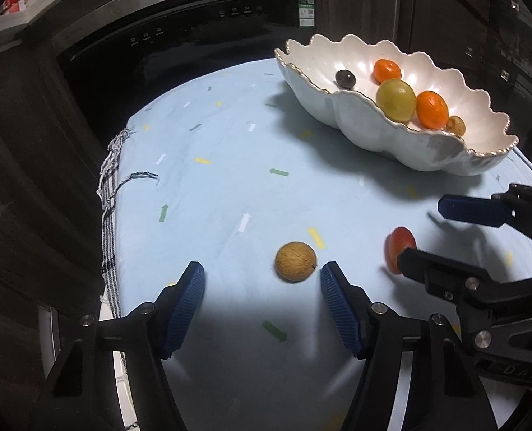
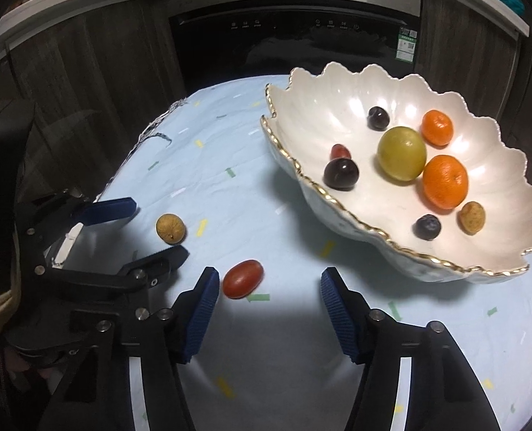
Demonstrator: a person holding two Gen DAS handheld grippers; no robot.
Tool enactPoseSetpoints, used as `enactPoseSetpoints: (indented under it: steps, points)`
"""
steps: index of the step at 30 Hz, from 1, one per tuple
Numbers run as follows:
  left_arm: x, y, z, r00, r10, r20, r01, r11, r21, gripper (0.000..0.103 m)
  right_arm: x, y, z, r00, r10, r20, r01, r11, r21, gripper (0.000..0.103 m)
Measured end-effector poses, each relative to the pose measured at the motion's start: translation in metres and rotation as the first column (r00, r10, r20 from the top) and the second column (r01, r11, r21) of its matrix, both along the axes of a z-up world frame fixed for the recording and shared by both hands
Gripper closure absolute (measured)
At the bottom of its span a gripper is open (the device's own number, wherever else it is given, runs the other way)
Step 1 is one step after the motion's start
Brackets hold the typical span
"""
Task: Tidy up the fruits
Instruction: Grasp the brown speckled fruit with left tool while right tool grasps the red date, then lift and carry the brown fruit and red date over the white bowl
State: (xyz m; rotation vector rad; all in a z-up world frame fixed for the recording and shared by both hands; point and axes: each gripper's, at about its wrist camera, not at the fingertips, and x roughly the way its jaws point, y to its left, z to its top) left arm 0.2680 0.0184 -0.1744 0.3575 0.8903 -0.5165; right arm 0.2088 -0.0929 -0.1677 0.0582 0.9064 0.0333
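A white scalloped bowl [image 1: 373, 133] [image 2: 309, 118] with a gold rim holds several fruits: two oranges, a green round fruit [image 2: 402, 153], dark plums and a small brown fruit. On the light blue cloth lie a brown round fruit [image 1: 296, 262] [image 2: 170, 228] and a red tomato [image 1: 399, 248] [image 2: 243, 278]. My left gripper [image 1: 262, 276] is open and empty, the brown fruit just ahead near its right finger. My right gripper [image 2: 267, 280] is open and empty, the tomato beside its left finger.
A dark oven front [image 2: 287, 46] stands behind the table. The cloth's fringed edge [image 1: 109, 194] marks the table's left side. Each gripper shows in the other's view: the right one [image 1: 434, 230], the left one [image 2: 151, 226].
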Motion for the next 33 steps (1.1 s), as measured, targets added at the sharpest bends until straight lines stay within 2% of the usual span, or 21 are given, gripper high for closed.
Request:
enactPoseSetpoints:
  steps: [4, 9, 16, 18, 23, 28, 33]
  points:
    - [0.004, 0.000, 0.000, 1.000, 0.001, -0.001, -0.001, 1.000, -0.011, 0.042, 0.003, 0.002, -0.002, 1.000, 0.004, -0.004, -0.004, 1.000, 0.008, 0.044]
    - [0.007, 0.000, 0.000, 1.000, 0.011, -0.015, -0.011, 0.999, -0.040, 0.052, 0.009, 0.002, -0.005, 1.000, 0.018, -0.016, -0.018, 0.999, 0.034, 0.058]
    - [0.007, 0.000, -0.002, 1.000, 0.011, -0.021, -0.012, 0.998, -0.056, 0.055, 0.010, 0.009, -0.010, 0.999, 0.044, -0.021, -0.044, 0.999, 0.032, 0.061]
    - [0.007, -0.001, -0.002, 1.000, 0.005, -0.021, -0.007, 0.998, -0.061, 0.059, 0.010, 0.009, -0.010, 0.999, 0.047, -0.020, -0.047, 0.998, 0.030, 0.071]
    - [0.005, -0.003, -0.001, 1.000, -0.003, -0.023, 0.002, 0.998, -0.067, 0.069, 0.011, 0.010, -0.009, 0.998, 0.061, -0.022, -0.060, 0.997, 0.040, 0.078]
    - [0.003, -0.003, 0.002, 1.000, 0.011, -0.025, -0.012, 0.998, -0.060, 0.077, 0.010, 0.010, -0.008, 0.998, 0.065, -0.020, -0.064, 0.997, 0.037, 0.078]
    - [0.000, -0.002, 0.008, 0.999, 0.033, -0.016, -0.034, 0.998, -0.054, 0.079, 0.009, 0.006, -0.002, 0.998, 0.058, -0.009, -0.057, 0.997, 0.041, 0.078]
